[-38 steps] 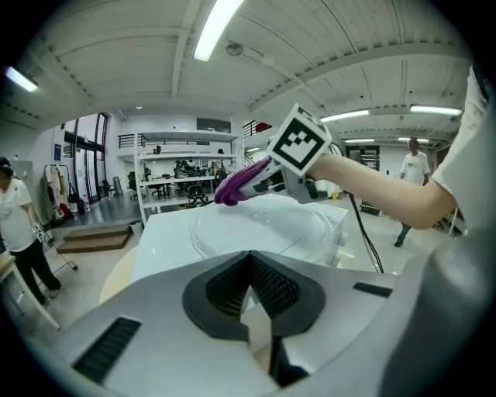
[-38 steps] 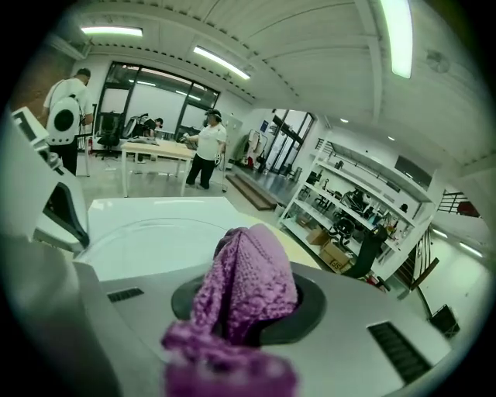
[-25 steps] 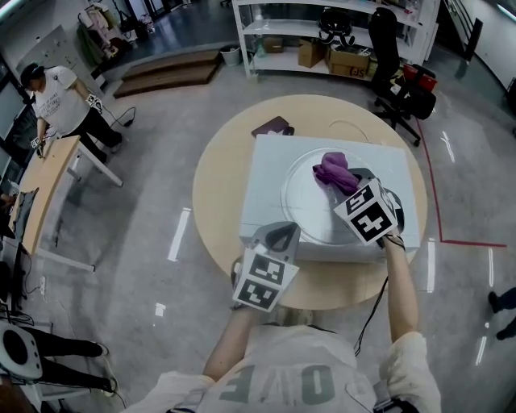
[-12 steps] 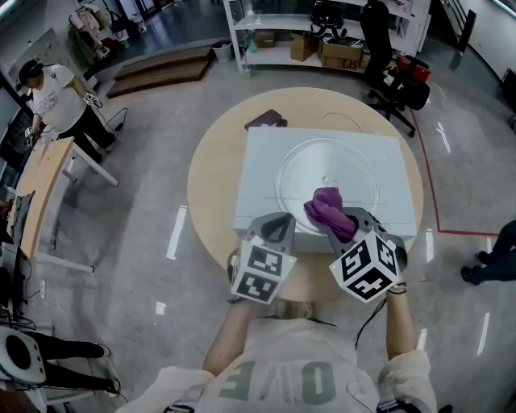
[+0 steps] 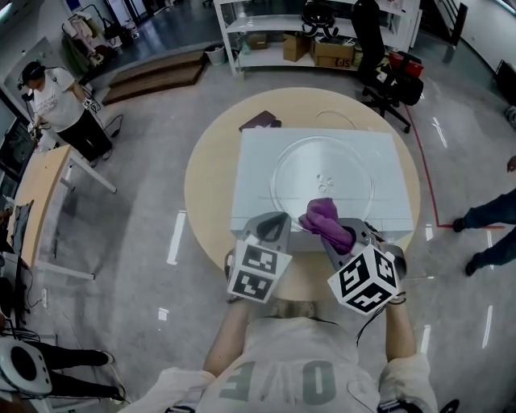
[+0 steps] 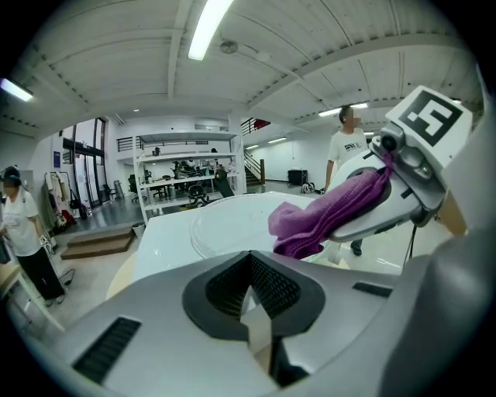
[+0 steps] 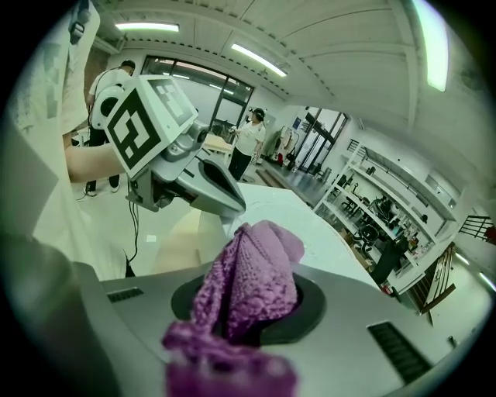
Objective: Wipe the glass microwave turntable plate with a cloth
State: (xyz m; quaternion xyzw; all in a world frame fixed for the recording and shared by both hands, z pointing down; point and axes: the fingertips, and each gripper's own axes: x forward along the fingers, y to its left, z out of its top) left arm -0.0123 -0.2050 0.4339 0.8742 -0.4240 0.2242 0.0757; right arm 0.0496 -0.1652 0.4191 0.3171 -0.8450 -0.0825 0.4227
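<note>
Mostly hidden: right claw [image 7: 248, 310] tips, in cloth [image 7: 256, 267] | plate [image 5: 322, 161] edge covered

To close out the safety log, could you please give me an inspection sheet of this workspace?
Surface: round beige table carrying a white box.
Job's things: glass plate lies flat on the box; purple cloth at its near rim.
Clutter: dark flat item on the table behind the box.
Grippers: left tool shut, empty; right tool shut on the purple cloth.
Cables: black cable hangs beneath the left tool.
Surroundings: person by a desk on the left; shelving and office chair beyond; another person's legs on the right.
</note>
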